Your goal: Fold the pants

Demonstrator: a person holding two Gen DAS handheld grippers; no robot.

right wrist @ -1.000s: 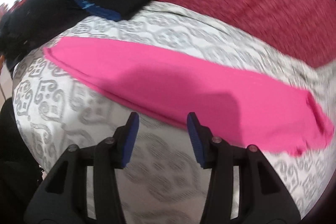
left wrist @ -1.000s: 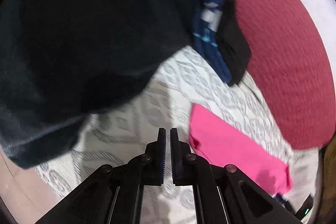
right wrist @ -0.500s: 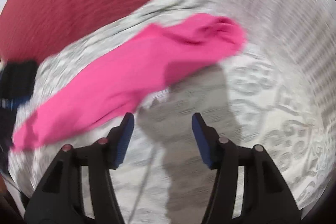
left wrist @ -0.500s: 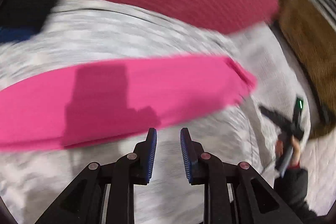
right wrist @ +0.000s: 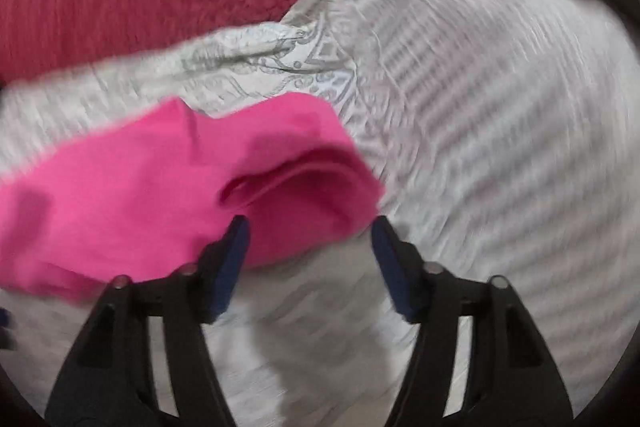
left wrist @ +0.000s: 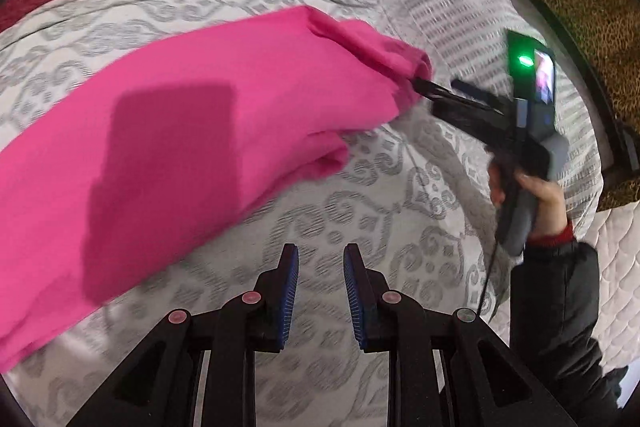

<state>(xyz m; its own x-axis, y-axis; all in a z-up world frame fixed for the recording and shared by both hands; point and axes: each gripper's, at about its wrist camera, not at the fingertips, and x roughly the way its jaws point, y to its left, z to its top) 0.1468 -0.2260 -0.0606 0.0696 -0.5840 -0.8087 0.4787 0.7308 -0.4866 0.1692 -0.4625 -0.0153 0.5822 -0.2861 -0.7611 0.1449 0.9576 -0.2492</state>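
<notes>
Lying limp on patterned woven bedspread (left wrist: 400,211), soft pink pants (left wrist: 192,131); both hand-held grippers (left wrist: 320,267) (right wrist: 310,227) apart, empty.

The left wrist view looks steeply down along its own fingers at the patterned bedspread (left wrist: 360,195), catching the right gripper (left wrist: 440,93) from the side; the right wrist view sits closer, tilted down. Both share the pink pants (left wrist: 180,147) (right wrist: 160,187), at their bunched end.
</notes>
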